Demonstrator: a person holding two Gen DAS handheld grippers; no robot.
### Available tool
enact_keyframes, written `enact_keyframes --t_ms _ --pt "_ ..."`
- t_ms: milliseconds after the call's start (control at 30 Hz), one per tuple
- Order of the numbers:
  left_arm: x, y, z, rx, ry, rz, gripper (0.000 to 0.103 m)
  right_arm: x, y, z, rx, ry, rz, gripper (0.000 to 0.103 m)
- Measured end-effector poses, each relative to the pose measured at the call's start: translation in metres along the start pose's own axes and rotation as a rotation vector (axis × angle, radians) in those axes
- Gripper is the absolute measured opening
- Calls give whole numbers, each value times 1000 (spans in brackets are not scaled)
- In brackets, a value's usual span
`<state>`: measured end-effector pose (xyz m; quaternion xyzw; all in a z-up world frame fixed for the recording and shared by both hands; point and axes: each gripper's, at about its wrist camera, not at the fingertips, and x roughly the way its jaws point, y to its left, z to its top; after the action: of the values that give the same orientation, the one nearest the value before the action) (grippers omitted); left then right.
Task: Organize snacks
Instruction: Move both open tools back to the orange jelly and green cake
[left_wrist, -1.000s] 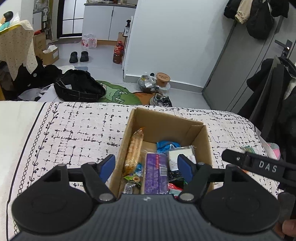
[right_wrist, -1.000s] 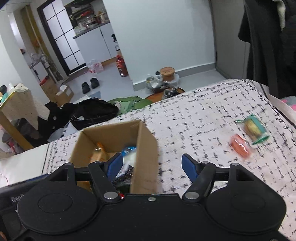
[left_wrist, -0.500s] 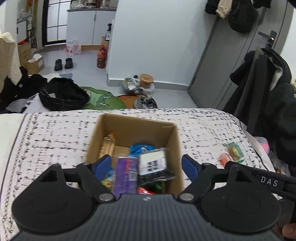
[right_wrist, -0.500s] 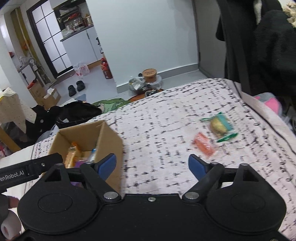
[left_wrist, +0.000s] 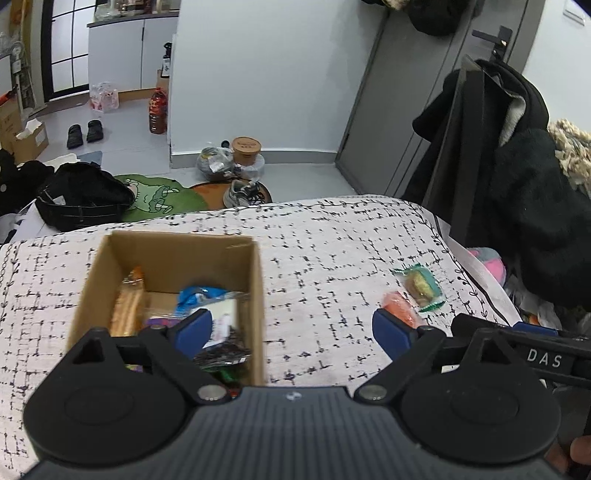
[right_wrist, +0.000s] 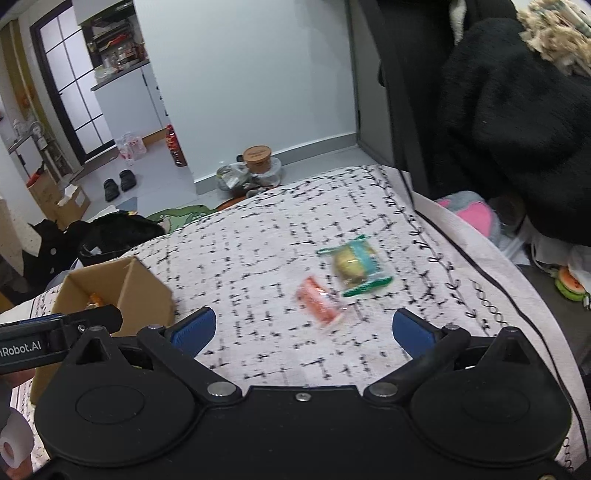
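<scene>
A cardboard box (left_wrist: 168, 280) sits open on a bed covered in a white spread (left_wrist: 325, 266) with a black broken-grid print, already holding several snacks: a long orange-brown packet (left_wrist: 127, 310) along its left wall, a blue wrapper (left_wrist: 199, 295) and a white-labelled dark pack (left_wrist: 221, 332) toward its right. Two more snacks lie on the spread well to the right of the box, near the bed's right edge: an orange packet (right_wrist: 319, 301) and, just beside it on the far side, a round cake in a green-edged wrapper (right_wrist: 354, 266); whether the two wrappers touch cannot be told through the blur. The left gripper (left_wrist: 291, 328) is held above the box's near right corner, its blue-padded jaws spread wide with nothing between them. The right gripper (right_wrist: 303, 328) is likewise wide open and empty, poised over bare spread just short of the orange packet, which sits ahead between its fingers. Beyond the foot of the bed are a grey floor, a green rug (left_wrist: 159, 195), a black bag (left_wrist: 81, 199) and dark coats (left_wrist: 517, 177) hanging at right.
</scene>
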<state>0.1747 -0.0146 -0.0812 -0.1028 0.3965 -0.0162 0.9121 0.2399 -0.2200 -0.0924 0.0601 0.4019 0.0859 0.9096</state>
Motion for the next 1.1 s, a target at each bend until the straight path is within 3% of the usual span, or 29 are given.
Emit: enact_keyframes --t_ms 567,1100 --pt "43 -61 6 75 49 -65 93 19 -57 11 50 18 1 103" --pt "101 -91 7 73 116 -82 90 48 -94 27 77 36 12 101"
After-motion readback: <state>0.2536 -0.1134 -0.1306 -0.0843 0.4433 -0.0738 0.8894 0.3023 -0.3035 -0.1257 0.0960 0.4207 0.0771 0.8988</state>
